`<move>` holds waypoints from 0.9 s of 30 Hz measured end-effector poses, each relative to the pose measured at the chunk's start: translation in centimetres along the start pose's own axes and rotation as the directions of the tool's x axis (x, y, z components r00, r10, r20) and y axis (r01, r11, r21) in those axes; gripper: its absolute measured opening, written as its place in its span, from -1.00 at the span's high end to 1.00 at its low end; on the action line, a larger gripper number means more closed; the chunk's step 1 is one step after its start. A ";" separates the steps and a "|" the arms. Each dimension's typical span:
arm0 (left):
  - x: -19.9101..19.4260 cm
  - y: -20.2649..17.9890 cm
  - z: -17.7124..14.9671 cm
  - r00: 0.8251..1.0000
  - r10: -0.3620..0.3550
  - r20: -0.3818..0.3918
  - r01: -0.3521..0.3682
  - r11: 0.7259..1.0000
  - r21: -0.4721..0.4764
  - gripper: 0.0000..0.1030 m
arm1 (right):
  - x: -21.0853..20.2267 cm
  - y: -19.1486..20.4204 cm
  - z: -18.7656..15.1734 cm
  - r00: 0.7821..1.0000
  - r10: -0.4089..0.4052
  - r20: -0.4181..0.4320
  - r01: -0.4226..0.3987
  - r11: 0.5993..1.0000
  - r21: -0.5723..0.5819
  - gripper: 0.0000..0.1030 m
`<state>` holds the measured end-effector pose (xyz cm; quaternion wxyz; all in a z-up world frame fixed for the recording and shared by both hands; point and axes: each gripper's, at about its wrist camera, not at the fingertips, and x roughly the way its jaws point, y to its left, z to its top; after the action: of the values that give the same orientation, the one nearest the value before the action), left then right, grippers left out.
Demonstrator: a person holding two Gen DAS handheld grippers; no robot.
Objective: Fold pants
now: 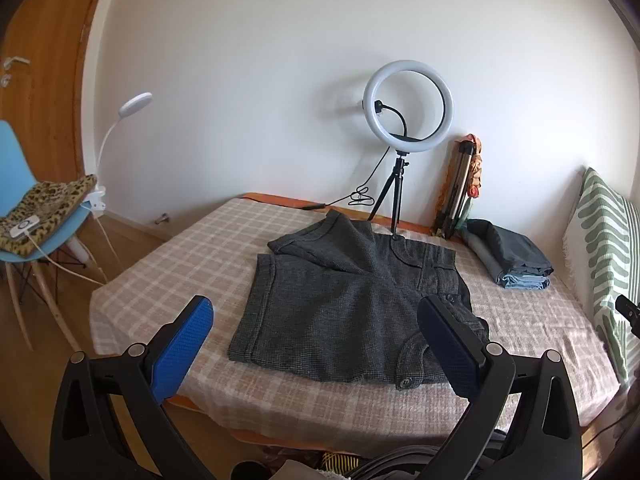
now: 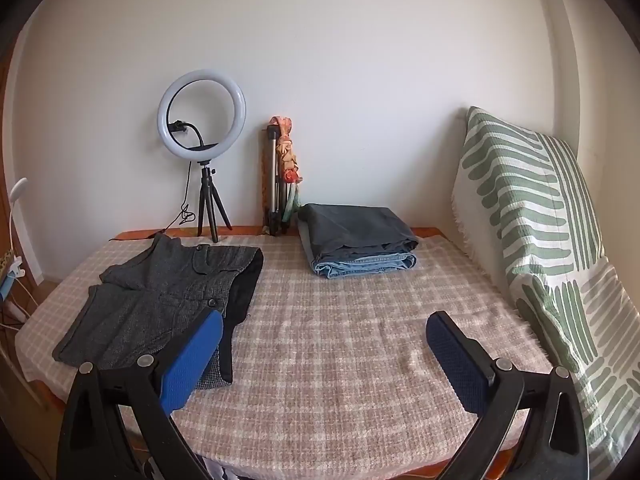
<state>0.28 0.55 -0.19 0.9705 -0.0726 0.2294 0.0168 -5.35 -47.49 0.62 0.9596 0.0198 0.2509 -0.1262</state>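
A: Left view: left gripper [image 1: 316, 344] gapes wide, empty, above the pants [image 1: 352, 304] lying on the bed [image 1: 168, 248]. One leg lies crooked; folding now could trap that wrinkle.

B: Right view: right gripper [image 2: 324, 356] also spread, empty, over bare blanket; pants [image 2: 160, 304] sit off left, a long reach that may drag them.

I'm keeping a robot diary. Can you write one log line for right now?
shorts: flat on bed, unfolded | left gripper: jaws open, empty | right gripper: jaws open, empty
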 end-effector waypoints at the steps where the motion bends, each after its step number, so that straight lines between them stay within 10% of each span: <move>1: 0.0 -0.1 0.0 1.000 0.000 0.000 0.000 1.000 -0.001 -0.98 | 0.0 0.0 0.0 1.000 -0.001 0.000 0.001 1.000 0.000 -0.99; 27: 0.2 -0.3 -0.2 1.000 0.002 -0.003 -0.002 1.000 -0.006 -0.98 | 0.0 -0.3 0.1 1.000 -0.005 -0.004 0.005 1.000 0.001 -0.99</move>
<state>0.39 0.20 -0.39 0.9700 -0.0751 0.2307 0.0186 -5.39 -47.74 0.72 0.9587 0.0198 0.2529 -0.1285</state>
